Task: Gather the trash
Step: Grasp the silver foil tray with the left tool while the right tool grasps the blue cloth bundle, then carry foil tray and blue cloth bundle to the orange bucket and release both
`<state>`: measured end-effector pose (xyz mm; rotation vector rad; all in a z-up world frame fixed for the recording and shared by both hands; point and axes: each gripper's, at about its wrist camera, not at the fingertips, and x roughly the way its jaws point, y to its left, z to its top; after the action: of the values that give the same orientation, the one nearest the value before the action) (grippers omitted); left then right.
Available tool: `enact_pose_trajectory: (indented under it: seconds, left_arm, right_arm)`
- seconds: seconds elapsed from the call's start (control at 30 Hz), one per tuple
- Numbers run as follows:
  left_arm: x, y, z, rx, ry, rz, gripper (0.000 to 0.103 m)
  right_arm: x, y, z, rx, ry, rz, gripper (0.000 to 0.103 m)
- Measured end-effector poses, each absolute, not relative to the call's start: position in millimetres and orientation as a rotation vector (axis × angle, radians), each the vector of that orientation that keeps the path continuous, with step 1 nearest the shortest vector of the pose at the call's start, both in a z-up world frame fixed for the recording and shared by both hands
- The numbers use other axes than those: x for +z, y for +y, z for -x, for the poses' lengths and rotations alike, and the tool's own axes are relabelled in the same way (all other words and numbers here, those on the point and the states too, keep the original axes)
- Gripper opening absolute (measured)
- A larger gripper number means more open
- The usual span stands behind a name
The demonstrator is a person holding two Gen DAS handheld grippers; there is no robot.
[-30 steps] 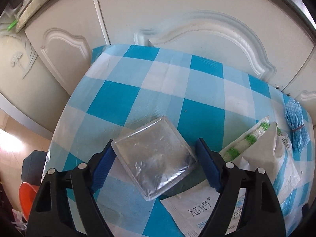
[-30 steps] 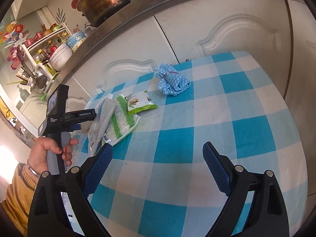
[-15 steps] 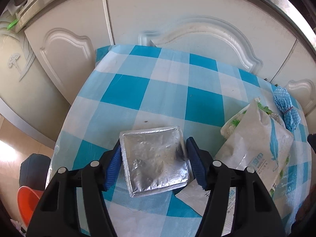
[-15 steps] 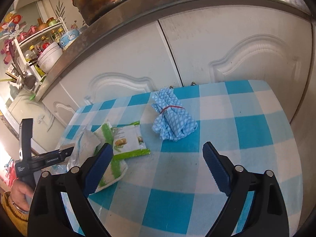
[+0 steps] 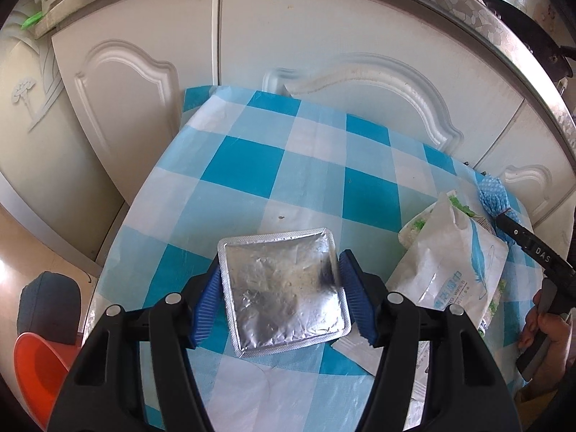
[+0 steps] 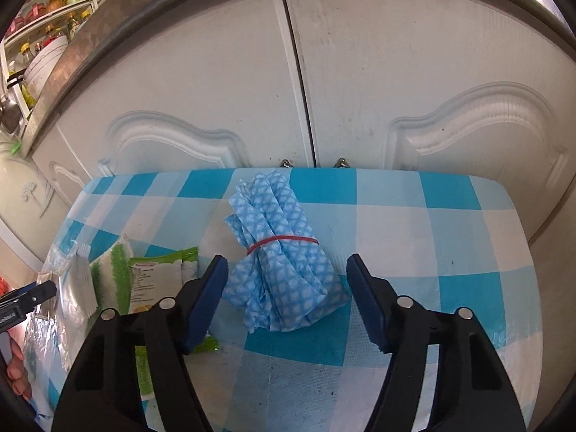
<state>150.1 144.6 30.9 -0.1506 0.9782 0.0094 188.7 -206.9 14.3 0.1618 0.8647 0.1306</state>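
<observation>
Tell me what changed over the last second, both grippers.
The left gripper closed its pads on the foil pouch. The right gripper swung over to the blue cloth bundle, jaws just narrowing around it, not yet pressing. The wrappers stayed put.

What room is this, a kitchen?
Most likely a home kitchen. A shelf of jars and bowls stands at the left, white cupboard doors sit under a counter edge, and a checked tablecloth covers a small table.

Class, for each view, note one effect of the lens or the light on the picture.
Left wrist view: fisheye bends the cabinet doors; daylight glints on the foil pack. Right wrist view: the countertop edge arches; corners go black; the cloth bundle stays sharp.
</observation>
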Motion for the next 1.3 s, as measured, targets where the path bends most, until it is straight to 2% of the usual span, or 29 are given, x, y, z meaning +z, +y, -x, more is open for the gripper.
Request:
enact_pose_trajectory:
  seconds: [0.03,0.07,0.37,0.87,1.3]
  left_arm:
    - [31.6,145.5,-148.7,0.006,0.976,0.154,0.063]
    - [32.3,146.5,-147.1,0.003,0.974,0.158,0.063]
    - [36.6,153.2,-123.8,-0.023,0.952,0.180,0.063]
    - [37.7,178.0,-52.9,-0.061,0.936,0.230,0.063]
    - [36.3,190.0,4.2,-0.130,0.935,0.255,0.063]
  right_arm:
    - [15.8,-208.4,-186.8,0.123,0.854,-0.166,0.054]
    - [17.0,-209.3,-185.0,0.117,0.847,-0.167,0.051]
    - [21.8,-211.4,-147.0,0.111,0.826,-0.199,0.036]
    - [32.0,-208.7,-22.9,0.126,0.770,-0.401,0.032]
    - [49.5,-176.5,55.0,0.161,0.757,-0.415,0.032]
